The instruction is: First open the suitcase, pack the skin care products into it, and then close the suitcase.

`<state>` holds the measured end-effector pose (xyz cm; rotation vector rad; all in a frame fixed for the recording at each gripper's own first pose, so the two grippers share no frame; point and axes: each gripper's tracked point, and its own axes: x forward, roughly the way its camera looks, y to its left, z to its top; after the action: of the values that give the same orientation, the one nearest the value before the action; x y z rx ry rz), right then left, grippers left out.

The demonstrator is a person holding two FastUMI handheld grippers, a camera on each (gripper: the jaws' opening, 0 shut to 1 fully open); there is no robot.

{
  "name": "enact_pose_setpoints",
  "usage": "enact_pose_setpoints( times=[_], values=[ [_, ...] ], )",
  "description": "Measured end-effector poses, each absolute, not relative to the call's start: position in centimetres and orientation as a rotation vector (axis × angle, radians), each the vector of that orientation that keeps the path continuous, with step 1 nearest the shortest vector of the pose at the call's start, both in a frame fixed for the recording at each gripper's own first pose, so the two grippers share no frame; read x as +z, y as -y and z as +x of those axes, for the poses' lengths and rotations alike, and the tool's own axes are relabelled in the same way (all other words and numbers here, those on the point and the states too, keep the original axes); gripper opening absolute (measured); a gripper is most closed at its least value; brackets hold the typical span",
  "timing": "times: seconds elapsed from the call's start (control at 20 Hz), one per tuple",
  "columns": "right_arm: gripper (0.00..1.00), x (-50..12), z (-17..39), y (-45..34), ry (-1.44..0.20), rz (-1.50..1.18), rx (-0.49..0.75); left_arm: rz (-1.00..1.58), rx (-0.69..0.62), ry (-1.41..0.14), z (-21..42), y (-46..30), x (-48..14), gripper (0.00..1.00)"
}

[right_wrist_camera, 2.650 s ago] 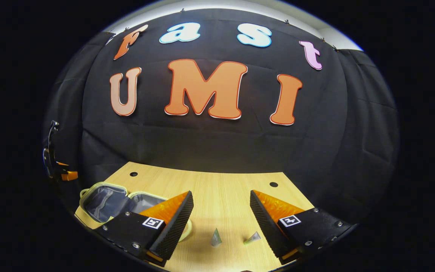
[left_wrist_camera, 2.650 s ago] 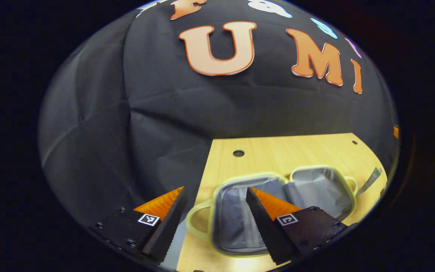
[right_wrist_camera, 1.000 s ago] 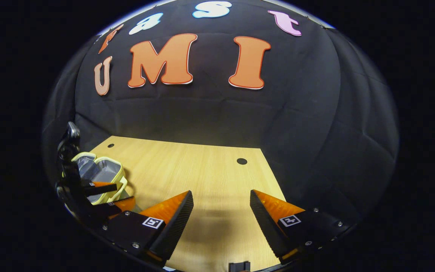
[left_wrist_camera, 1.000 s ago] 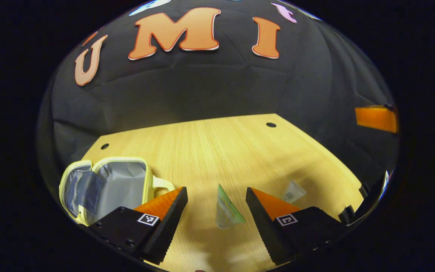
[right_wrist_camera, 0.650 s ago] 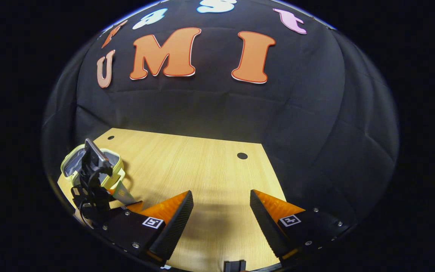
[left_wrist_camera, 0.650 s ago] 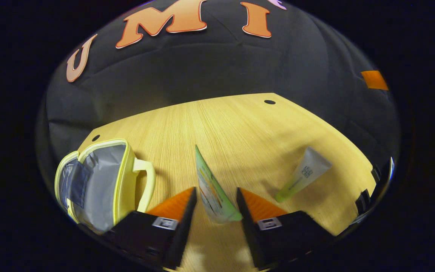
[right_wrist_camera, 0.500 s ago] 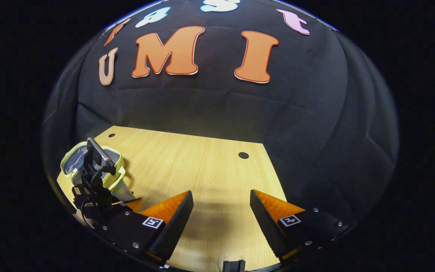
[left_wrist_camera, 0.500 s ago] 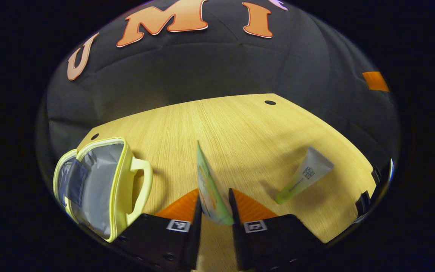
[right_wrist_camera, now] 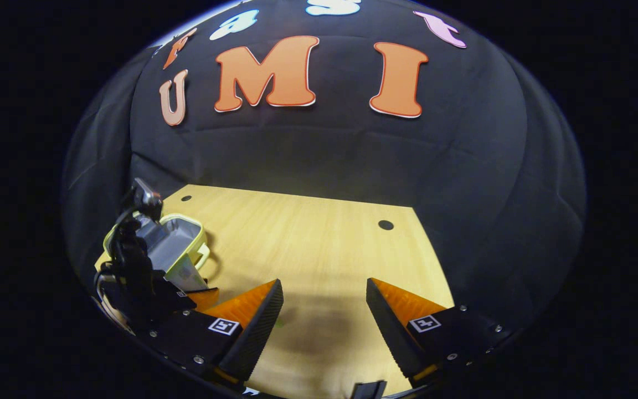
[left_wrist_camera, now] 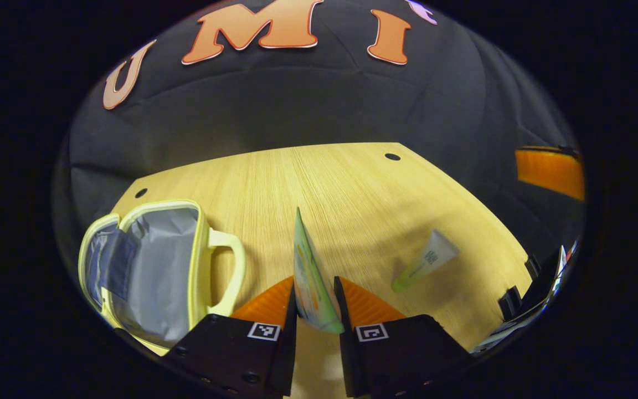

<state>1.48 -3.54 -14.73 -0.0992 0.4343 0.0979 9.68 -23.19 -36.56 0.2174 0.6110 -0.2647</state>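
Observation:
My left gripper (left_wrist_camera: 315, 302) is shut on a green and white skin care tube (left_wrist_camera: 308, 272), which stands up between its fingers above the wooden table (left_wrist_camera: 352, 188). The pale yellow suitcase (left_wrist_camera: 147, 266) lies open to the left, grey lining showing, its handle (left_wrist_camera: 230, 271) toward the tube. A second tube (left_wrist_camera: 424, 260), white with a green cap, lies on the table to the right. My right gripper (right_wrist_camera: 323, 310) hangs open over bare table. In the right gripper view the left gripper (right_wrist_camera: 147, 288) holds its tube (right_wrist_camera: 189, 275) beside the suitcase (right_wrist_camera: 172, 246).
The table has small round holes (left_wrist_camera: 391, 157) near its far corners and ends at the black cloth wall. Part of the other gripper (left_wrist_camera: 551, 169) shows at the right edge of the left gripper view. Black fixtures (left_wrist_camera: 513, 299) sit at the table's near right edge.
My left gripper swung from the suitcase to the green tube, closed on it and has lifted it slightly. The right gripper stayed open and shifted a little.

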Motion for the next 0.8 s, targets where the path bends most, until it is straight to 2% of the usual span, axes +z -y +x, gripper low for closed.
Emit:
enact_pose_setpoints(
  times=[0.45,0.8],
  values=[
    [0.96,-23.8,2.0,-1.3,-0.603,-0.097,0.206,0.218,-0.235,-0.569,6.9,19.7,-29.0,0.35],
    [0.93,-28.7,2.5,-2.4,-0.705,-0.148,0.235,0.207,-0.169,-0.585,5.7,16.6,-28.9,0.35]
  ],
)
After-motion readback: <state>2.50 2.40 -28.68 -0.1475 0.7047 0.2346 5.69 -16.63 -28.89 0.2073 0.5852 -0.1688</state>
